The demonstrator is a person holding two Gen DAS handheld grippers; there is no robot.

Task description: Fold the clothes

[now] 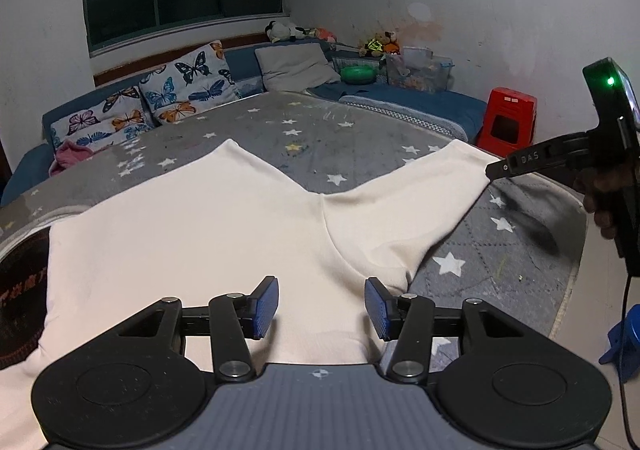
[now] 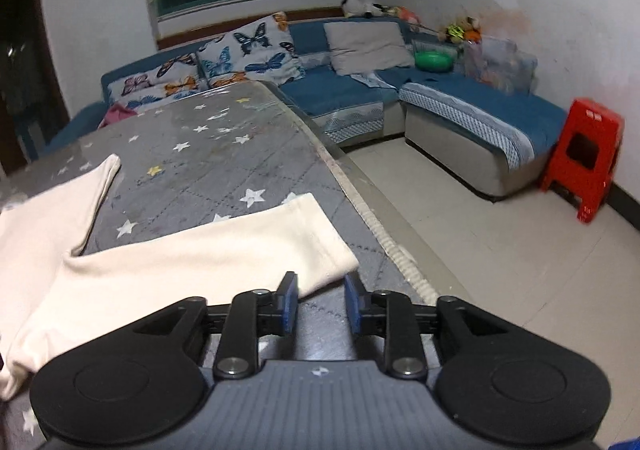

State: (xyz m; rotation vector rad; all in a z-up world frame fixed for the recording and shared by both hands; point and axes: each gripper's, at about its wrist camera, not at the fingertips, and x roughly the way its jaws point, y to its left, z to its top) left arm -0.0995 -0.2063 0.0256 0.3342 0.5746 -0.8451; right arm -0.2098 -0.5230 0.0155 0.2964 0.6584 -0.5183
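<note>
Cream-white shorts [image 1: 208, 234] lie flat on a grey star-print table cover [image 1: 312, 137], legs pointing away. My left gripper [image 1: 322, 308] is open, hovering over the near part of the shorts close to the crotch. In the left wrist view my right gripper [image 1: 496, 169] is at the hem of the right leg. In the right wrist view the right gripper [image 2: 320, 304] is open, its blue pads [image 2: 289, 302] just short of that leg's hem [image 2: 320, 246]; the other leg [image 2: 96, 181] lies to the left.
A blue corner sofa [image 2: 460, 105] with butterfly cushions [image 1: 188, 81] and a grey pillow [image 2: 366, 45] runs behind the table. A red plastic stool [image 2: 584, 161] stands on the tiled floor [image 2: 500, 250] at right. The table's right edge [image 2: 384, 234] is close to my right gripper. A pink cloth [image 1: 70, 155] lies at left.
</note>
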